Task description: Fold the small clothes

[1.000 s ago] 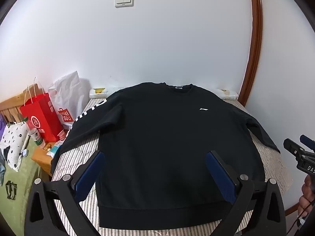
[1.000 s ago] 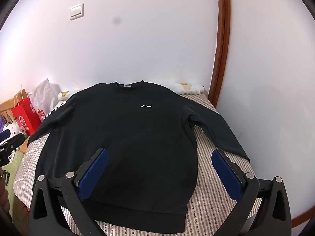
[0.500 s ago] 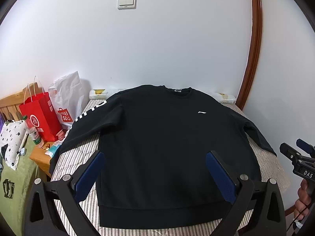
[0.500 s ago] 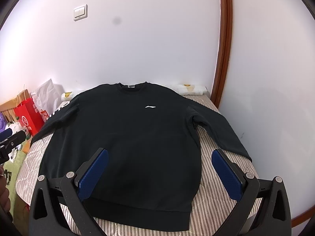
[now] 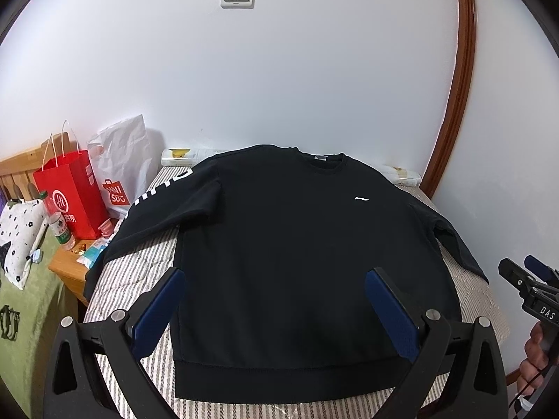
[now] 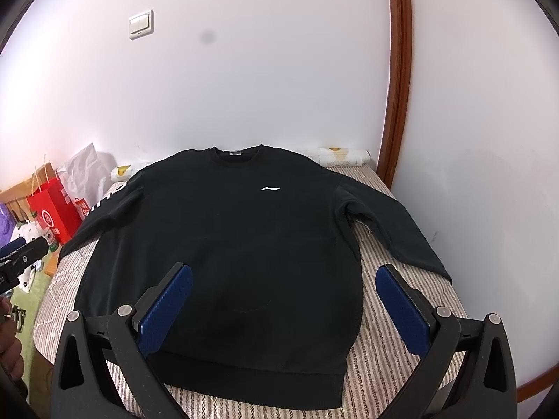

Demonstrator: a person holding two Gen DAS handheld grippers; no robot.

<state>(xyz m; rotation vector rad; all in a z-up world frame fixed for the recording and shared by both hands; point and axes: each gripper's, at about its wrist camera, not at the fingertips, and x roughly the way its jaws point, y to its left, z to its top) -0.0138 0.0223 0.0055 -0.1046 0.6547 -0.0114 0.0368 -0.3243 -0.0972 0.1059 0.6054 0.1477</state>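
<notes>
Since my left tongs (image 5: pixel 276 300) are spread wide, holding nothing, the sweater (image 5: pixel 297 244) fills mid-frame flat; its left-side sleeve could slide off the bed (image 5: pixel 136 272). Right view: right tongs (image 6: pixel 283 300) also gaping, lower-right sleeve might bunch.

At the left of the left wrist view, a white plastic bag (image 5: pixel 122 164) carries a red "MINISO" logo, while the black gripper body (image 5: pixel 538 300) at the right edge reads "DAS".
</notes>
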